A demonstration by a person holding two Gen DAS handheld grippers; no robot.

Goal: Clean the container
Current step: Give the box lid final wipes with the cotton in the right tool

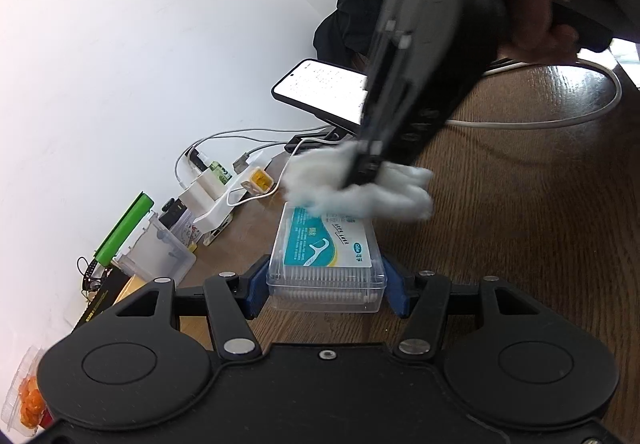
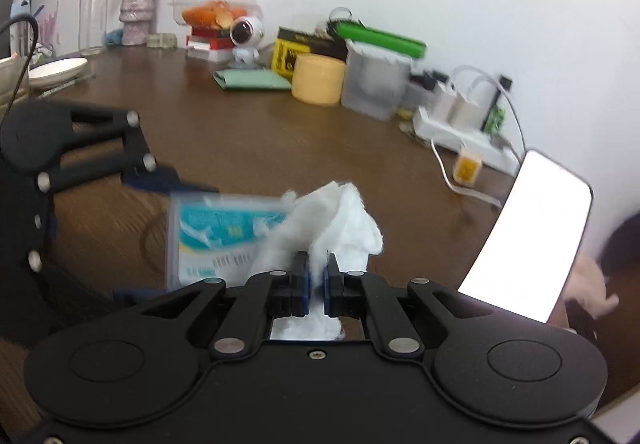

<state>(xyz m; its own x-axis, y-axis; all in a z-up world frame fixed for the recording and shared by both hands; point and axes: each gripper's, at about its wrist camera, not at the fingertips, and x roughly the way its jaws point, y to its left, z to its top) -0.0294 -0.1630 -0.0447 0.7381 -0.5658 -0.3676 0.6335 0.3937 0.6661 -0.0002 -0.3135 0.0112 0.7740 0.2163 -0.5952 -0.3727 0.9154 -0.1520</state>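
A clear plastic container [image 1: 326, 264] with a teal label is clamped between the blue pads of the left gripper [image 1: 326, 284] above the wooden counter [image 1: 520, 244]. A white crumpled tissue [image 1: 360, 184], pinched in the right gripper [image 1: 366, 168], is pressed against the container's far edge.

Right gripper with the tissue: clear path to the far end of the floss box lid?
Probably yes. The right gripper holds the tissue at the floss box lid's far end; left gripper clamps only its sides.
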